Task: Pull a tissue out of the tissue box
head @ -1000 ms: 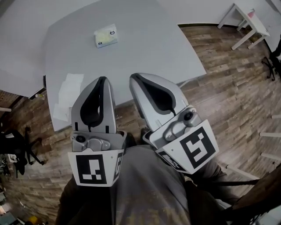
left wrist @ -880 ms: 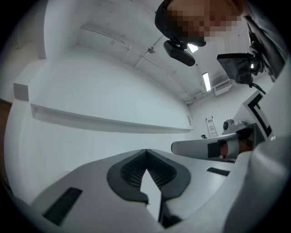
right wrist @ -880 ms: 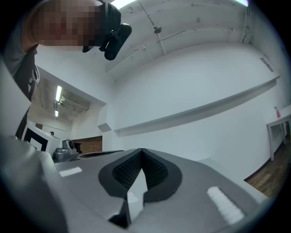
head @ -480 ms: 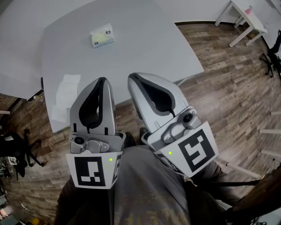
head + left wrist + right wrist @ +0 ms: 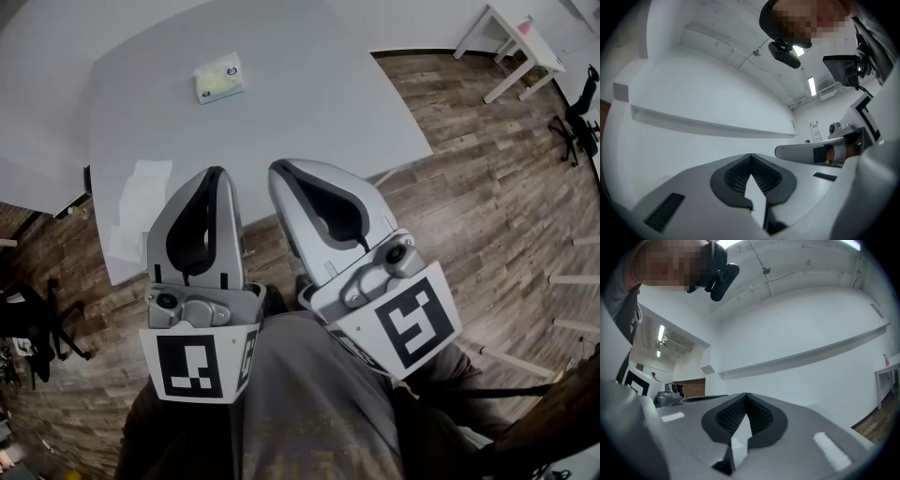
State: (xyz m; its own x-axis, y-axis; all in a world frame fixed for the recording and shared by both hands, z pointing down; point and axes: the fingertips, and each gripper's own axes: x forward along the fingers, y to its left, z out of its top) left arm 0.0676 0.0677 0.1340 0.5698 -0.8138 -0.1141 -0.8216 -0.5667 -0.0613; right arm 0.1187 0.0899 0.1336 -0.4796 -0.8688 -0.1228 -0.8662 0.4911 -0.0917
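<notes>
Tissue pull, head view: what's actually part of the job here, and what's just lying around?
Job:
- tissue box on the grey table
- left gripper and right gripper, both shut and empty, well away from the box

Lying about:
- loose white sheets at the table's near left corner
- small white table
- office chair

Ahead of me at twelve o'clock spreads a big grey table point(image 5: 309, 103), and two flat white sheets point(image 5: 142, 192) lie on its near edge at ten o'clock. Wood-plank floor point(image 5: 487, 187) runs round it. A small white table point(image 5: 511, 42) stands at one o'clock, a black chair point(image 5: 574, 127) at two, and another dark chair point(image 5: 33, 323) at nine.
</notes>
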